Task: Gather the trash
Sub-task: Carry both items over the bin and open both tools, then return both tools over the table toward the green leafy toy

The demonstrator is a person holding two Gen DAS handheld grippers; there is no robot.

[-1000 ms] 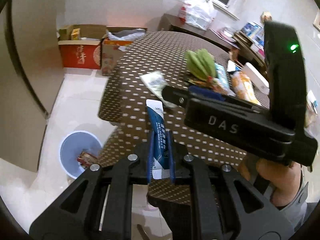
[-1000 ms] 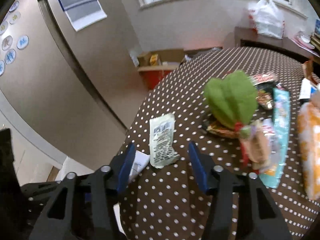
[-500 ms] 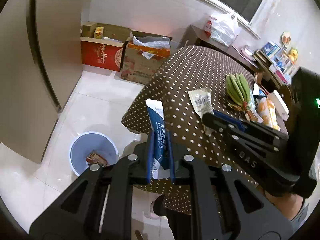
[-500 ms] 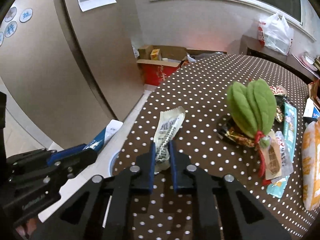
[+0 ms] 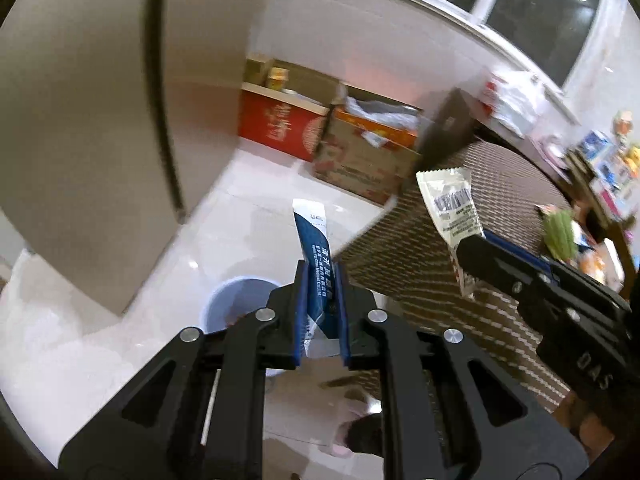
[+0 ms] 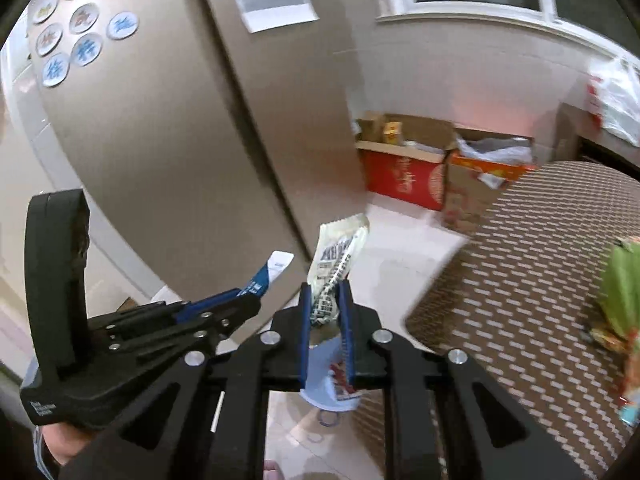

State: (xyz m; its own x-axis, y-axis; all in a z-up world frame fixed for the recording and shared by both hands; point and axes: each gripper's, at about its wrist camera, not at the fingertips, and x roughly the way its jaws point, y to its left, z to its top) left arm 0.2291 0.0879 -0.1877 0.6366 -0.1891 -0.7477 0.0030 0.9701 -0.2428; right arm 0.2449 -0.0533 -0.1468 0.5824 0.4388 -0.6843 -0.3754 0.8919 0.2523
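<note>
Two pieces of trash ride in two grippers above a kitchen floor. The left hand-held gripper [image 5: 320, 304] is closed on a blue and white sachet [image 5: 314, 240], pinched low so most of the packet stands upright past the fingertips. The right hand-held gripper [image 6: 325, 312] is likewise clamped on a cream wrapper with a barcode [image 6: 338, 256], gripped near its lower end, the wrapper folded lengthwise between the pads and tilted slightly right. Both pieces are off the tabletop [image 5: 500, 216], whose dotted brown cloth shows at the right of each view, and hang beyond its near-left edge, over white floor tiles. A pale blue bin [image 5: 236, 300] stands on the floor just beside that edge, partly hidden behind the left gripper's fingers; something reddish lies inside it. The low grip probably leaves each packet free to fall straight once the fingers part, and carrying one item per gripper likely saves a trip. Green leafy produce [image 6: 622, 292] and other packets remain on the tabletop toward its far right. Cardboard boxes [image 5: 320, 132] sit against the far wall. The frames are motion-blurred at the edges.
</note>
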